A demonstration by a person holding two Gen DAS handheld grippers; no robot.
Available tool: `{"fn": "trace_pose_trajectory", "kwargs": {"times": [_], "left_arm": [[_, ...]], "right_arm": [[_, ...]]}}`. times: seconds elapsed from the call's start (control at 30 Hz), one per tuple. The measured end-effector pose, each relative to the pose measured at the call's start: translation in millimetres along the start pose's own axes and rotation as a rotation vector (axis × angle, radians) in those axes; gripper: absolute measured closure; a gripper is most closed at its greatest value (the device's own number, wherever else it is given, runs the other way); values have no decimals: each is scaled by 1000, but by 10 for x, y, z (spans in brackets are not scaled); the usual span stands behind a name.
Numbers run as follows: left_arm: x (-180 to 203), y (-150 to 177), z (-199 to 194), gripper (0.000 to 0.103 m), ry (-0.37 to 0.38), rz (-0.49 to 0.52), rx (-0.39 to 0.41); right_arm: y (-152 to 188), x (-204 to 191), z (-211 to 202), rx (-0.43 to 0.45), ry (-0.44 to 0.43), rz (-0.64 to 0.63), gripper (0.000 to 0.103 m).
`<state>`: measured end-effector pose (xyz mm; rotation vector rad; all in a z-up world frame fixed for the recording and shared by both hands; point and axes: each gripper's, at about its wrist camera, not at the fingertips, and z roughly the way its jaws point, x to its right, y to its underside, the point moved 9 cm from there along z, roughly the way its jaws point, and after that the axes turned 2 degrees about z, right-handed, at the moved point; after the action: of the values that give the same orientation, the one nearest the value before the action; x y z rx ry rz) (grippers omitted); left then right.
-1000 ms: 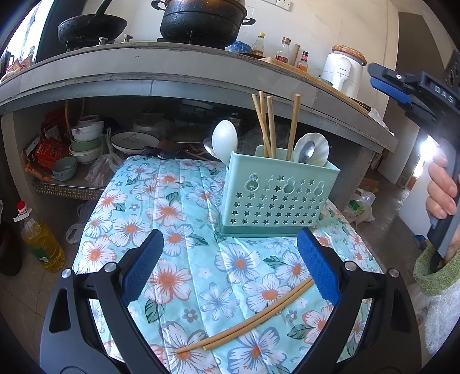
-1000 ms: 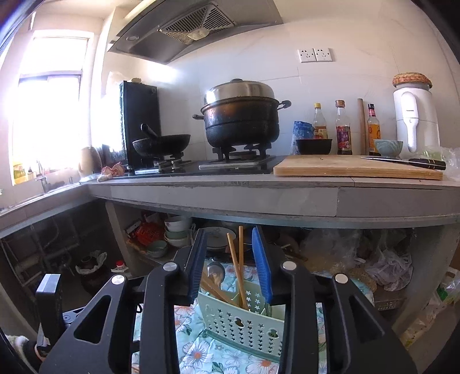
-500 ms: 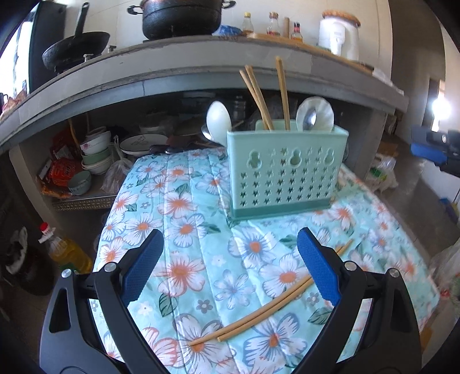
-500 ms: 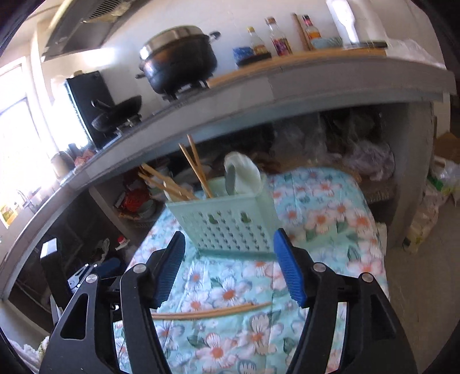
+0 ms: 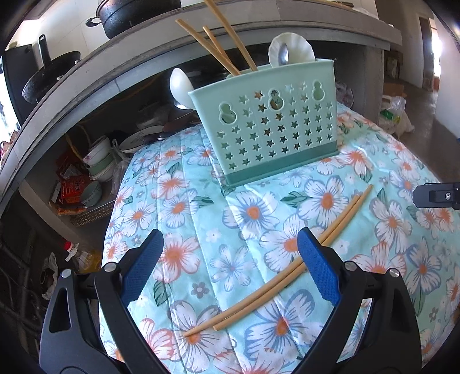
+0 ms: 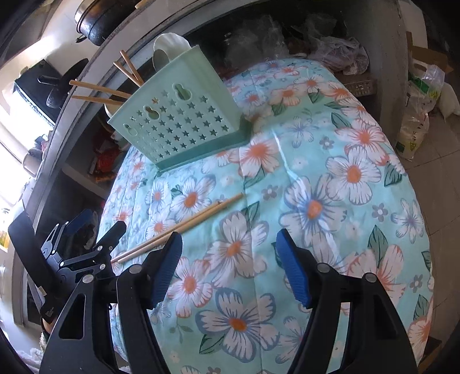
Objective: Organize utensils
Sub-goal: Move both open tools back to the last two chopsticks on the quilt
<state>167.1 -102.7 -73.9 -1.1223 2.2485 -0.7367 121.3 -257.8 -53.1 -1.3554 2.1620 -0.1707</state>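
At frame centre, two loose chopsticks (image 5: pixel 290 260) lie before one holder (image 5: pixel 267 123); left gripper (image 5: pixel 230 267) wide, right gripper (image 6: pixel 230 270) opening, both empty, above open cloth (image 6: pixel 330 178).

**A home kitchen, seen from a cloth-covered table**

A blackened stockpot (image 5: pixel 135 14) and wok (image 5: pixel 49 74) sat on a concrete counter (image 5: pixel 86 86); stacked bowls (image 5: pixel 99 161) filled the shelf beneath, and a floral tablecloth (image 5: pixel 201 230) carried a utensil caddy (image 5: pixel 270 126).
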Motion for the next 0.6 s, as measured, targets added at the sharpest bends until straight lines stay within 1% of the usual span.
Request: {"fn": "trace_pose_trajectory", "kwargs": {"times": [0.6], "left_arm": [[120, 23, 93, 13, -40, 67, -28]], "right_arm": [[77, 59, 114, -37, 66, -57, 36]]}}
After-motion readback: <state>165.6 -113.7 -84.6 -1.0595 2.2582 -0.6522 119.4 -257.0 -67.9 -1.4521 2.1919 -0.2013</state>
